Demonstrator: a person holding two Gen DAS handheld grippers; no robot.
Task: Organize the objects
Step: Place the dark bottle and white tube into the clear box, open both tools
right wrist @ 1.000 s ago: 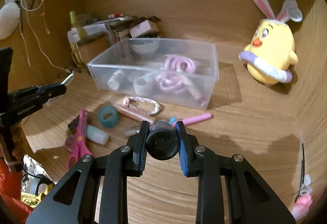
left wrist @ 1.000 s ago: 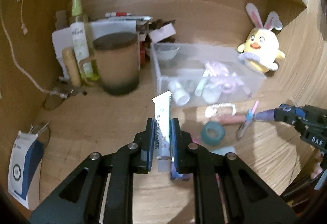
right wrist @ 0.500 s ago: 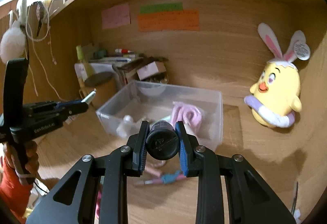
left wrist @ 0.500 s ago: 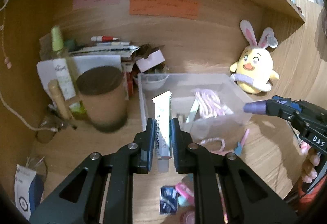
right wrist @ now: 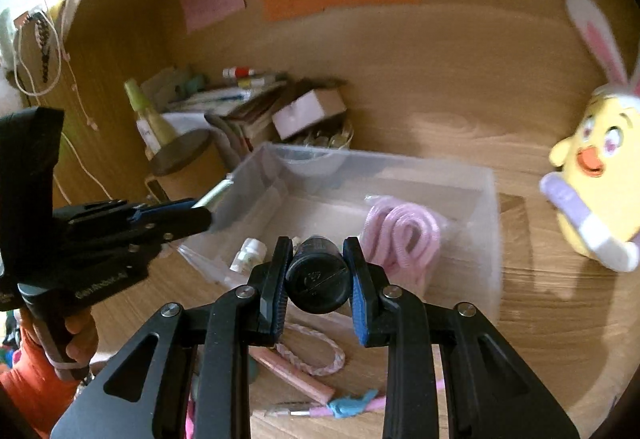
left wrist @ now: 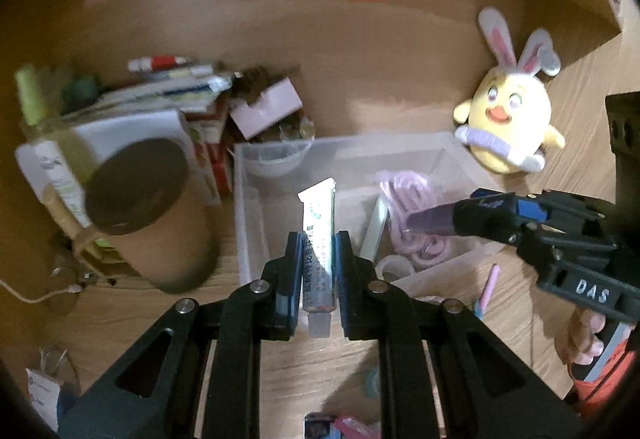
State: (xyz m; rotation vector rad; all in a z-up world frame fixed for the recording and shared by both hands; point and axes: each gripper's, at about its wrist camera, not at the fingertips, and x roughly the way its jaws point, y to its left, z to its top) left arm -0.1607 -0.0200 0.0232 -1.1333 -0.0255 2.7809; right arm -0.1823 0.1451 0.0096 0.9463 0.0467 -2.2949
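Since one second ago we have carried both loads over the clear bin (left wrist: 248,207): left gripper (left wrist: 318,271) clamps the white tube (left wrist: 318,235), right gripper (right wrist: 316,275) clamps the dark bottle (right wrist: 316,279); release comes next.

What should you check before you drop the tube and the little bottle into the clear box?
1. Left gripper has a firm hold on the tube: ok, clamped between both fingers.
2. Right gripper has a firm hold on the dark bottle: ok.
3. Clear box is open on top: ok, no lid in sight.
4. Space inside for the tube: ok, bare floor shows left of the pink cord.
5. Bottle is over the box: cannot tell, it appears near the front wall.
6. The two grippers will not bump: cannot tell, both point into the same box, so go one at a time.
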